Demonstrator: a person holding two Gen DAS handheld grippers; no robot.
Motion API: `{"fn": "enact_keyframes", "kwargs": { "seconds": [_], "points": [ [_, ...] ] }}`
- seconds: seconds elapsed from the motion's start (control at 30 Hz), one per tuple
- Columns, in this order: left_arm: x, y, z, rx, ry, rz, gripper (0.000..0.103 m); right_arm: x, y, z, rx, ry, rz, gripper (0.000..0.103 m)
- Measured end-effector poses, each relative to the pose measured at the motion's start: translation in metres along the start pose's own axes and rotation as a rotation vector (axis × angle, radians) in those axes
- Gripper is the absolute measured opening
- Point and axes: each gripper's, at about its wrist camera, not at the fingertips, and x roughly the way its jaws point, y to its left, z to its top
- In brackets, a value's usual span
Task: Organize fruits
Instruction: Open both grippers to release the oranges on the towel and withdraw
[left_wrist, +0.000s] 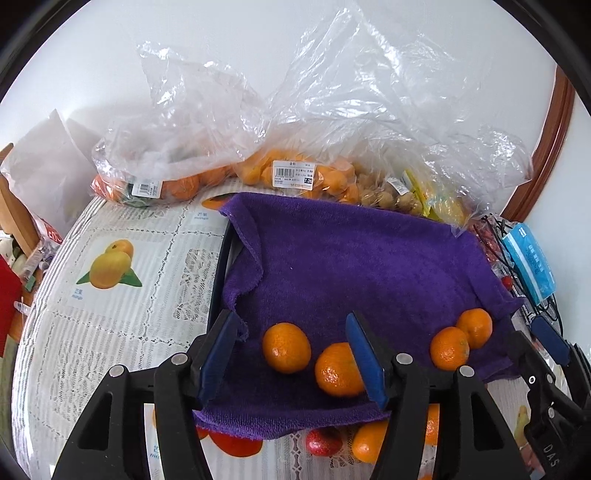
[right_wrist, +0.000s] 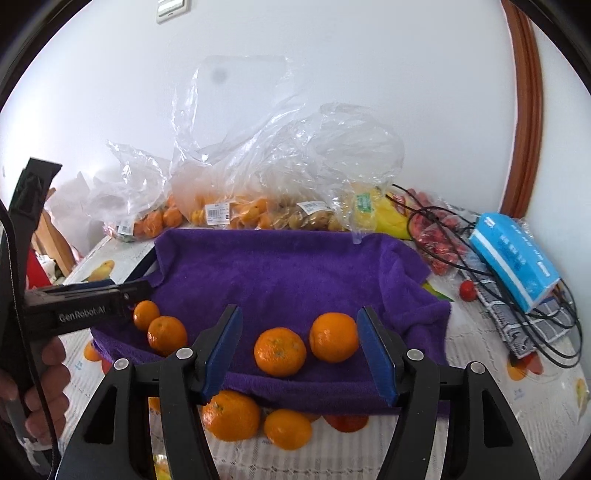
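Four round, dimpled mandarins (right_wrist: 280, 350) sit on the purple towel (right_wrist: 280, 273), all along its near edge: two between the fingers of the right claw (right_wrist: 299, 343), two more toward the towel's left corner (right_wrist: 167, 334). The towel is thick terry draped over a dark tray (left_wrist: 226, 258), and its whole far half is bare. The right claw is spread wide, gripping nothing. The left claw (left_wrist: 293, 354) is likewise released, one mandarin (left_wrist: 286, 347) loose between its blue pads and another (left_wrist: 338, 369) partly behind its right finger. Below the towel's near hem, more mandarins (right_wrist: 231, 415) lie on the lace-patterned counter (left_wrist: 110, 332). Behind the towel's far edge, crinkled clear plastic bags (left_wrist: 295, 122) of fruit crowd the wall. Right of the towel lie a blue tissue pack (right_wrist: 513, 258) and black cables (right_wrist: 480, 273).
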Motion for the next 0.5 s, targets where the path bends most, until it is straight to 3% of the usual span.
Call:
{"fn": "enact_keyframes", "kwargs": {
  "seconds": [0.27, 0.5],
  "points": [
    [-0.021, 0.022, -0.017, -0.043, 0.01, -0.019, 0.063, -0.023, -0.006, -0.015, 0.048, 0.043, 0.049, 0.064],
    [-0.041, 0.041, -0.041, -0.047, 0.022, 0.018, 0.063, -0.034, 0.0, -0.039, 0.029, 0.078, 0.054, 0.064]
  ]
}}
